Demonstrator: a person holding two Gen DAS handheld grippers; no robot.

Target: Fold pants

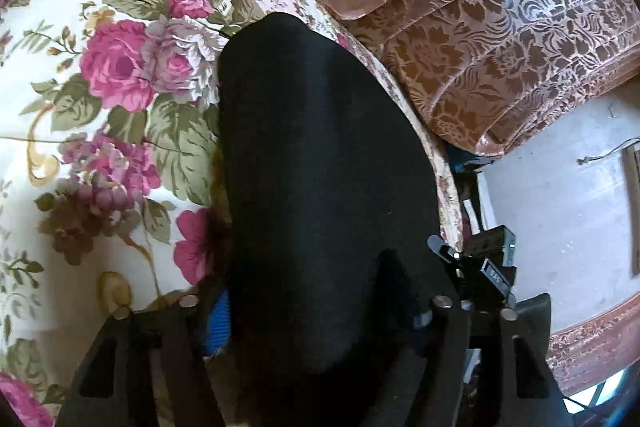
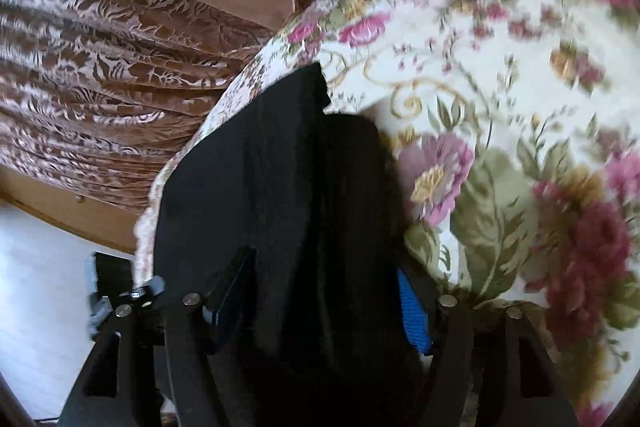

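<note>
Black pants lie along the edge of a bed covered by a floral sheet. My left gripper straddles the near end of the pants, with the cloth bunched between its blue-padded fingers. In the right wrist view the black pants lie in layers along the bed edge, and my right gripper holds the cloth between its fingers. The fingertips of both grippers are partly hidden by the dark cloth.
Brown patterned bedding is piled beyond the bed edge; it also shows in the right wrist view. A pale floor lies below the bed. The other gripper's black body shows beside the bed edge, and likewise in the right wrist view.
</note>
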